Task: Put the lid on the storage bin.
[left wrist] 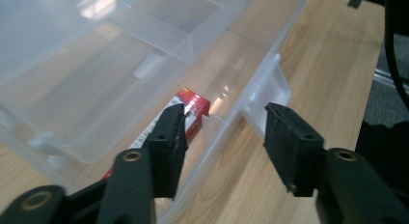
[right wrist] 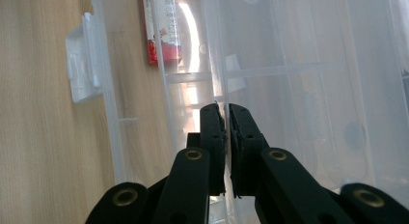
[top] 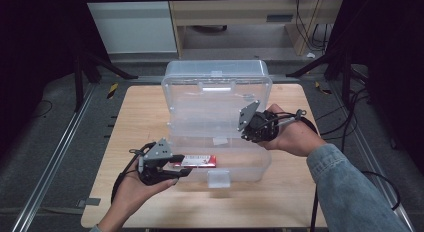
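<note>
A: Start from the high view. What is on the tabletop?

B: A clear plastic box with its lid standing up at the back. A red packet lies in the front left part of the box, just inside the front wall. A white latch tab sticks out from the middle of that wall.

A: And the hands?

B: The left tool is at the box's front left corner, close to the packet. The right tool is at the lid's right edge, held by a hand in a denim sleeve.

A: Now the left gripper view.

B: The left tool has its jaws spread apart, released, with nothing pressed between them. One jaw overlaps the red packet in the picture; whether it touches I cannot tell. The other hangs outside the box, near the latch tab. The front wall of the box runs between the jaws.

A: The right gripper view?

B: The right tool is clenched on a thin clear edge of the lid, the pads almost meeting. Farther off the red packet lies inside the box, and the latch tab juts over the wood.
</note>
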Demonstrator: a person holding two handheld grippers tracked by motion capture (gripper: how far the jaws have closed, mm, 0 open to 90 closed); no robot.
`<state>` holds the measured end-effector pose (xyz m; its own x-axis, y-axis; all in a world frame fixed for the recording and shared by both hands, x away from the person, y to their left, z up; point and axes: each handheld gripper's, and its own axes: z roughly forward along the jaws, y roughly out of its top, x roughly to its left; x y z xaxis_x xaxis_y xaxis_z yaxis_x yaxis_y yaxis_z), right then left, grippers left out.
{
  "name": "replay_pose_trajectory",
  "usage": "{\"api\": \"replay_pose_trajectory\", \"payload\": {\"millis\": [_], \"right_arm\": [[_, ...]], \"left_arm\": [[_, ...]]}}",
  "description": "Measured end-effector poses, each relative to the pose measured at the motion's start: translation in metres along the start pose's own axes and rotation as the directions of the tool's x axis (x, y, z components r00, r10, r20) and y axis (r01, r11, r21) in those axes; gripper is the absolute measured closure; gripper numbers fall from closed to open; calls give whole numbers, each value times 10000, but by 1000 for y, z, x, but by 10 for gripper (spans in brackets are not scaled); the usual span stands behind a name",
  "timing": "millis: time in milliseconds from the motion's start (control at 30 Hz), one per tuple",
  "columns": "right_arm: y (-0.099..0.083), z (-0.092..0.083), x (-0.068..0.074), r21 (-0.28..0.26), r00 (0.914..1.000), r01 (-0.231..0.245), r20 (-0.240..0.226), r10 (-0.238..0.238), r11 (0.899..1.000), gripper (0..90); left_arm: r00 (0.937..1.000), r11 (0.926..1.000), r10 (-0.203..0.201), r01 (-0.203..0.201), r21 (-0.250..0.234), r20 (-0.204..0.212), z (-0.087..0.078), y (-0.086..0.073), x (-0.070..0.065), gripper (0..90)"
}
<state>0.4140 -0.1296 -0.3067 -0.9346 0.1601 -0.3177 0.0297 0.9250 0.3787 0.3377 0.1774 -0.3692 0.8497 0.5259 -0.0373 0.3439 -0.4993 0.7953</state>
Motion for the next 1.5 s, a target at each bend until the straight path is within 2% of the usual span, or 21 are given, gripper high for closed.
{"api": "replay_pose_trajectory", "payload": {"millis": [100, 167, 267, 433, 467, 567, 667, 767, 900, 967, 1067, 1267, 1500], "right_arm": [[0, 0, 0, -11, 10000, -22, -31, 22, 10000, 860], [-1, 0, 0, -74, 10000, -33, -25, 32, 10000, 860], [-1, 0, 0, -78, 10000, -13, 4, 13, 10000, 859], [-1, 0, 1, -128, 10000, -46, 65, 47, 9999, 857], [-2, 0, 1, -145, 10000, -48, 54, 49, 9999, 857], [-2, 1, 1, -195, 10000, -76, 53, 77, 9998, 856], [-2, 1, 1, -241, 9999, -89, 60, 91, 9997, 855], [-3, 1, 1, -290, 9999, -122, 52, 123, 9995, 855], [-5, 1, 3, -398, 9999, -161, 34, 162, 9991, 857], [-6, 1, 4, -413, 9998, -213, -18, 212, 9989, 857], [-7, 1, 6, -461, 9999, -148, -8, 148, 9988, 856], [-11, 2, 12, -513, 9997, -244, -57, 241, 9984, 854], [-14, 6, 20, -597, 9995, -277, -153, 268, 9978, 841]], "left_arm": [[9991, 9977, -354, 367, -567, 240, -14, 6, 4, 454], [9983, 9943, -543, 562, -902, 233, -23, 9, 6, 473], [9973, 9894, -726, 713, -1269, -60, -37, 15, 11, 492], [9953, 9890, -734, 644, -1331, -634, -49, 23, 25, 571], [9931, 9860, -847, 718, -1504, -810, -52, 26, 30, 583], [9893, 9846, -911, 723, -1594, -1141, -56, 33, 42, 618], [9844, 9854, -956, 727, -1537, -1477, -58, 40, 57, 645], [9803, 9833, -1153, 897, -1586, -1606, -55, 47, 71, 694], [9735, 9837, -1341, 1082, -1434, -1855, -48, 55, 83, 740], [9728, 9820, -1447, 1188, -1466, -1812, -42, 57, 87, 756], [9691, 9755, -1764, 1486, -1625, -1724, -35, 58, 91, 770], [9634, 9654, -2073, 1734, -1946, -1699, -32, 60, 93, 780], [9597, 9631, -2146, 1771, -2026, -1813, -32, 58, 93, 784]]}}
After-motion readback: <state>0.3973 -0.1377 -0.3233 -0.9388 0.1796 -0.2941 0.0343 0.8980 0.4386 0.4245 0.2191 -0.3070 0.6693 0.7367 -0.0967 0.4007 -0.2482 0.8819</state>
